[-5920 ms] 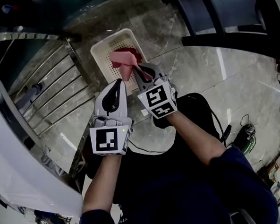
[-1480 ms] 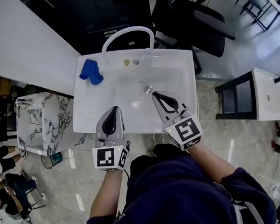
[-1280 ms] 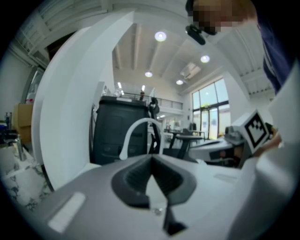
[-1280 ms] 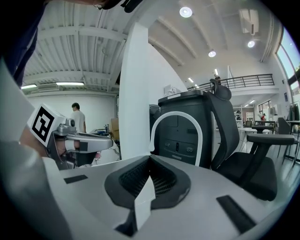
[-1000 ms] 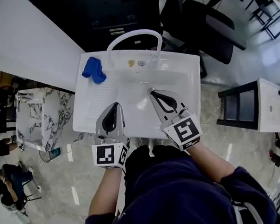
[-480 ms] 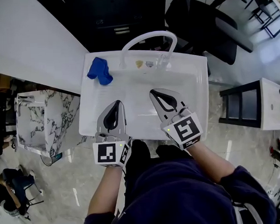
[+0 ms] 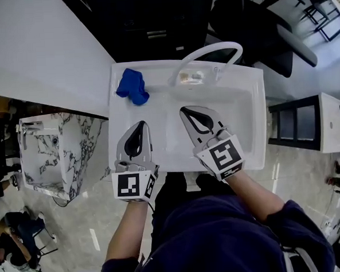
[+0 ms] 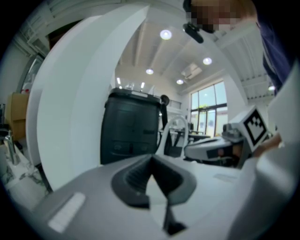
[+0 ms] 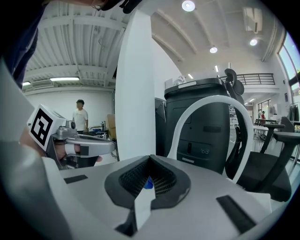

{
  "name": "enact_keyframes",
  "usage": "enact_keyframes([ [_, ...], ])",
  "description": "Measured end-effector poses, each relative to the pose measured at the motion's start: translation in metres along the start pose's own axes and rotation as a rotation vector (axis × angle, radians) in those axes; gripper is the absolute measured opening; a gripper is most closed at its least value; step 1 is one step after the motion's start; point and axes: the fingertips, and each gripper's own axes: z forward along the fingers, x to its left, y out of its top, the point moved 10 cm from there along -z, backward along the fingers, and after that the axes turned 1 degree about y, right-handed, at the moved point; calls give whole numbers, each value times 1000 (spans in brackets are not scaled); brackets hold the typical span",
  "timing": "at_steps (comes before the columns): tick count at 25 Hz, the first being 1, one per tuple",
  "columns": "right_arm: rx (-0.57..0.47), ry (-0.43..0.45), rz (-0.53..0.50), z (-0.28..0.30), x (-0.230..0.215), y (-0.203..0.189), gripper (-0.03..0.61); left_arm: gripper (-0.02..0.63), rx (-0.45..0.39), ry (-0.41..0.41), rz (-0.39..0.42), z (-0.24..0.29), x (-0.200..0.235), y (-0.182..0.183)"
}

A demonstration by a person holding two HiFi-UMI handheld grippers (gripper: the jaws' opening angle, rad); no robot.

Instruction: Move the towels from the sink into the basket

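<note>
I hold the left gripper (image 7: 139, 126) and right gripper (image 7: 186, 111) clenched, empty, over the sink's (image 7: 260, 127) near side; a blue towel (image 7: 132, 87) lies at its back-left corner.

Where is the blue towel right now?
In the head view, the blue towel lies on the far-left corner of the sink, left of the arched faucet and ahead of the left gripper, not touching it.

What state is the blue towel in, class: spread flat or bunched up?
Bunched up. In the head view the towel is a small crumpled lump at the sink's back left corner, not a flat sheet.
</note>
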Motion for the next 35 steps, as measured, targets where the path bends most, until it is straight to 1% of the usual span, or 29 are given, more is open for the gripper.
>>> enact_keyframes([
  [8,17,4,9,51,16,4,9,2,12,5,-14,6,49,-4],
  [18,49,-4,22,110,22,0,9,3,30,-4,-23,20,98,-12],
  [26,80,-8,40,148,26,-9,9,2,55,-15,-35,34,125,-21],
  [35,114,-13,61,184,22,-25,9,3,86,-33,-45,57,145,-35],
])
